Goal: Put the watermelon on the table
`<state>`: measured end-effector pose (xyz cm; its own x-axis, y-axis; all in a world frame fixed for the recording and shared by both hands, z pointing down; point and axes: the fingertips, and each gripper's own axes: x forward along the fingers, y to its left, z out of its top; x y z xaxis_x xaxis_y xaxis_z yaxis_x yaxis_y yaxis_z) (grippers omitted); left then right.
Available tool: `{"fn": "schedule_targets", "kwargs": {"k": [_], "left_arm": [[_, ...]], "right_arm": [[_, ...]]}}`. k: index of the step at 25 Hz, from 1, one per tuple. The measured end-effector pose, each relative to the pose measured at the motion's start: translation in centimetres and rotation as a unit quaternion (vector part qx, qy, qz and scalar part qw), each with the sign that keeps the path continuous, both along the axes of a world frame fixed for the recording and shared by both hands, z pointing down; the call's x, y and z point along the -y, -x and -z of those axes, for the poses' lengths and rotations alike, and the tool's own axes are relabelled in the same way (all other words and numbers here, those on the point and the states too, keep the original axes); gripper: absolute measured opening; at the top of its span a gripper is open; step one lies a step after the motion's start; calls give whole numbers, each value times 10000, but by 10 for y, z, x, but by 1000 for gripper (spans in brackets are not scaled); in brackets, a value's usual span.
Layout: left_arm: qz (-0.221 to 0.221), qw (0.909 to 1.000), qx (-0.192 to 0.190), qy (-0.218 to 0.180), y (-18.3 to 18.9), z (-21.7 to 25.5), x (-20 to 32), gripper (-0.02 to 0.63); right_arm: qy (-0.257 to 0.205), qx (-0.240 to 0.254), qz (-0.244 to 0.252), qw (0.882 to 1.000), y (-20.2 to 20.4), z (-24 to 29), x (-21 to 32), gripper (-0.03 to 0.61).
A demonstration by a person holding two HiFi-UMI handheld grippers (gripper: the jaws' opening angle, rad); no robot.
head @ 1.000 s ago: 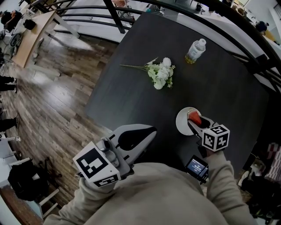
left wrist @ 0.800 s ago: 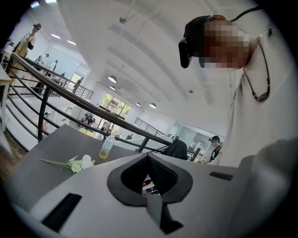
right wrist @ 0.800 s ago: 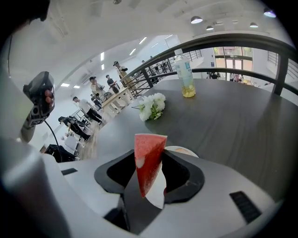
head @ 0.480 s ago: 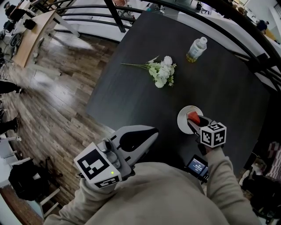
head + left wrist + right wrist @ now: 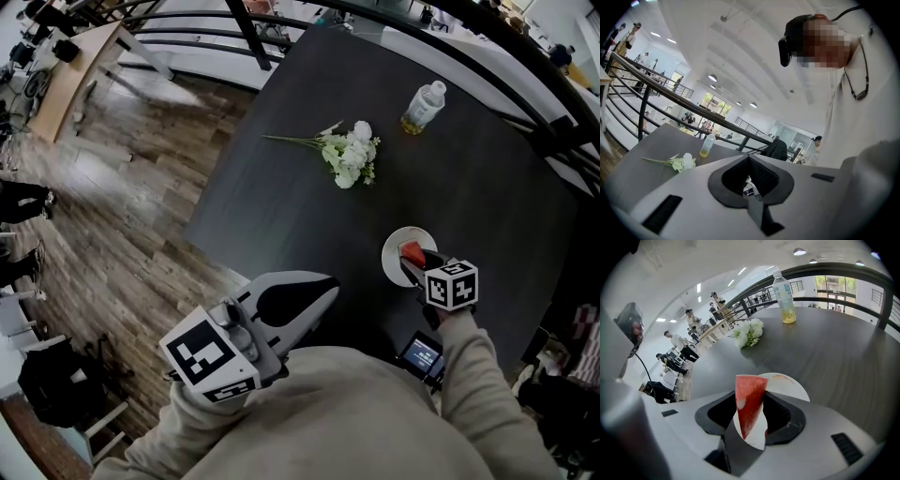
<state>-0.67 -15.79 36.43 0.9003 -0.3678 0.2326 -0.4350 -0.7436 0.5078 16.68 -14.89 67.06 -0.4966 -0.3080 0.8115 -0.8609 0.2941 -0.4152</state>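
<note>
- The right gripper point(image 5: 417, 265) is clamped on a wedge of watermelon point(image 5: 749, 401). The slice stands upright between the jaws, broad red end away from the camera and narrow tip back in the throat.
- A white plate point(image 5: 787, 383) lies directly beneath and just beyond the jaws, on the dark table point(image 5: 843, 352). Whether the slice already touches it cannot be told.
- Risk one: opened here, the jaws would likely drop the wedge on the plate rather than on bare tabletop, which may not meet the task as worded.
- Risk two: the pads appear to hold only the flat faces of a tapering piece. A jolt could let the wedge pivot or slide out tip-first before it is set down.
- Risk three: if the jaws let go while the wedge is clear of the surface, it could topple onto its side, or a lowered jaw tip could strike the plate rim and shove it.
- Risk four: soft flesh may bruise or split if the grip tightens.
- The left gripper point(image 5: 749, 180) is closed with nothing between its jaws, held back by the torso and clear of the work.
- White flowers point(image 5: 749, 333) and a bottle point(image 5: 784, 291) stand well beyond the right jaws and seem out of harm's way.
</note>
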Motion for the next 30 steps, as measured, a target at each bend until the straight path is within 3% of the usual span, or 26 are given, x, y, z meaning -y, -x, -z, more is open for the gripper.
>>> {"fn": "schedule_targets", "kwargs": {"k": [14,30], "left_arm": [[72,10000,-18,-37,4,2,4,3],[52,10000,-5,-22,3,2,4,3]], "right_arm": [[269,-383,198,9987,-5,-24,-8,187],[477,-487,245,9974,-3,-37,-11,189]]}}
